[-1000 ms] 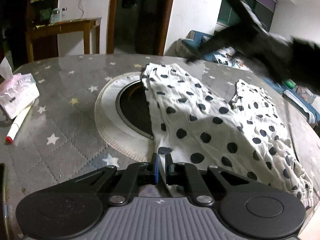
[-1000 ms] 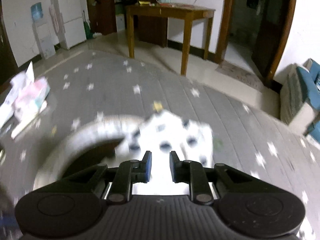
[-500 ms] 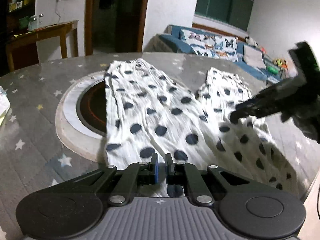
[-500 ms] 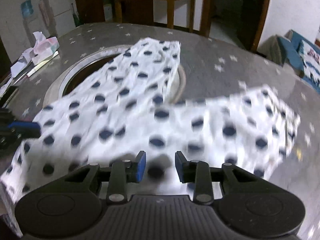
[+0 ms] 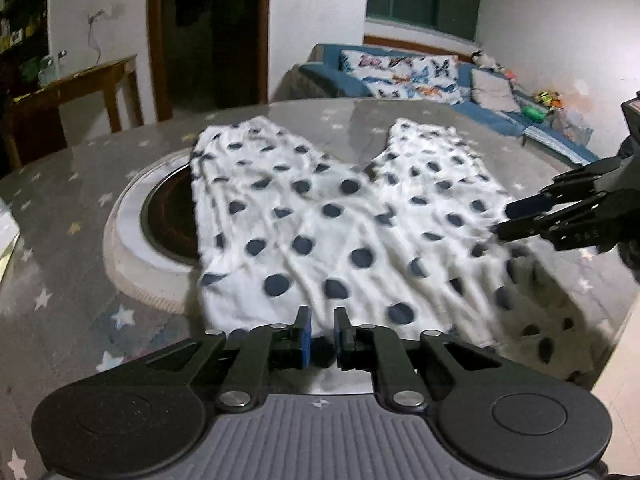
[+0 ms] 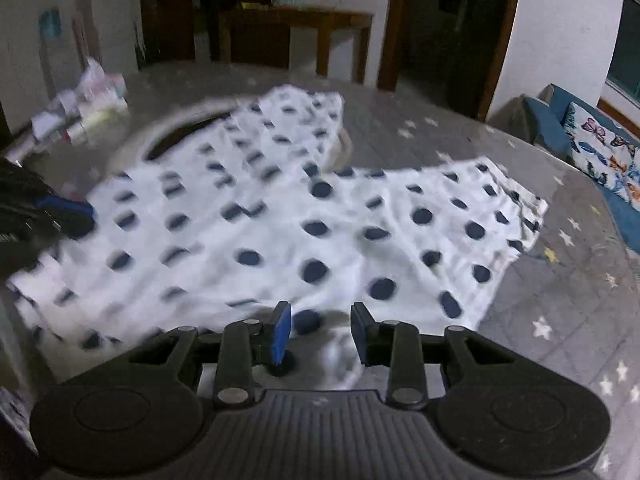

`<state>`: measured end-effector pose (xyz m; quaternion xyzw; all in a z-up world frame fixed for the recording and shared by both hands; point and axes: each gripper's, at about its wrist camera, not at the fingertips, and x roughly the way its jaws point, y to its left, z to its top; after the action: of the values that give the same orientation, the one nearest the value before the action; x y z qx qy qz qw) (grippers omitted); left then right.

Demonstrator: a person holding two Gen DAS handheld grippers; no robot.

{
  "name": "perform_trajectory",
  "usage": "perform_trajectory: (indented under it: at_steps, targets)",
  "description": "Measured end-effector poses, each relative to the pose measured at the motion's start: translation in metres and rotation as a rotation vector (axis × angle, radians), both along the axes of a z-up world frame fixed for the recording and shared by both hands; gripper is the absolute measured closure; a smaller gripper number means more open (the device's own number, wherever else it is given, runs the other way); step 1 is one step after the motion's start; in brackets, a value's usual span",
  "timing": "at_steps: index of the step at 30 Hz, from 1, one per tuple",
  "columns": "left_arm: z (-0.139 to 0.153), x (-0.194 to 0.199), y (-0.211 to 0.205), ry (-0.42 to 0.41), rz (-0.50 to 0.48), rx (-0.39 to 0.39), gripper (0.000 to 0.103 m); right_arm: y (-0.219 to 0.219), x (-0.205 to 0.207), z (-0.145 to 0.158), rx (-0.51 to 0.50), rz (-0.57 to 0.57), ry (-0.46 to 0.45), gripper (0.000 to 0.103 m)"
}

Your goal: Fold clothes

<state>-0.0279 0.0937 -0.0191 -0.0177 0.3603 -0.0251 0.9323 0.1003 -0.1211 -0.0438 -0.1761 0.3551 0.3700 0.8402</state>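
Observation:
White trousers with dark polka dots (image 5: 332,220) lie spread on the grey star-patterned round table (image 5: 72,280), both legs pointing away; they also show in the right wrist view (image 6: 280,220). My left gripper (image 5: 320,334) is at the waistband's left end, its jaws a narrow gap apart with cloth edge at the tips. My right gripper (image 6: 320,326) is open over the waistband's right end, with cloth between the fingers. It also shows in the left wrist view (image 5: 516,220). The left gripper shows blurred in the right wrist view (image 6: 60,216).
A round recessed hotplate ring (image 5: 160,220) sits in the table's middle, partly under the left leg. A tissue pack (image 6: 96,96) lies at the table's far left. A blue sofa (image 5: 420,76) and a wooden side table (image 5: 80,88) stand beyond. The table edge (image 5: 600,340) is near right.
My right gripper has swung from the far side to the waistband's right end and opened wider. My left gripper's jaws have parted slightly. The trousers now lie spread flatter.

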Motion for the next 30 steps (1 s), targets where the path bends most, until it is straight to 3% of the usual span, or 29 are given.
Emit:
perform_trajectory:
  at_steps: [7,16,25,30]
  targets:
    - [-0.011,-0.004,-0.019,0.031,-0.068,0.028,0.084,0.008,-0.03,-0.011,0.002,0.073,0.035,0.069]
    - [-0.016,-0.023,-0.016,0.058,-0.093,0.055,0.081,-0.021,-0.058,-0.019,-0.027,0.037,0.049,0.065]
    - [0.002,-0.014,-0.029,-0.002,-0.117,0.036,0.074,-0.02,-0.038,0.0,0.083,-0.004,0.024,0.061]
    - [-0.005,-0.003,-0.042,0.008,-0.132,0.014,0.074,-0.013,-0.027,-0.018,0.055,-0.011,0.048,0.061]
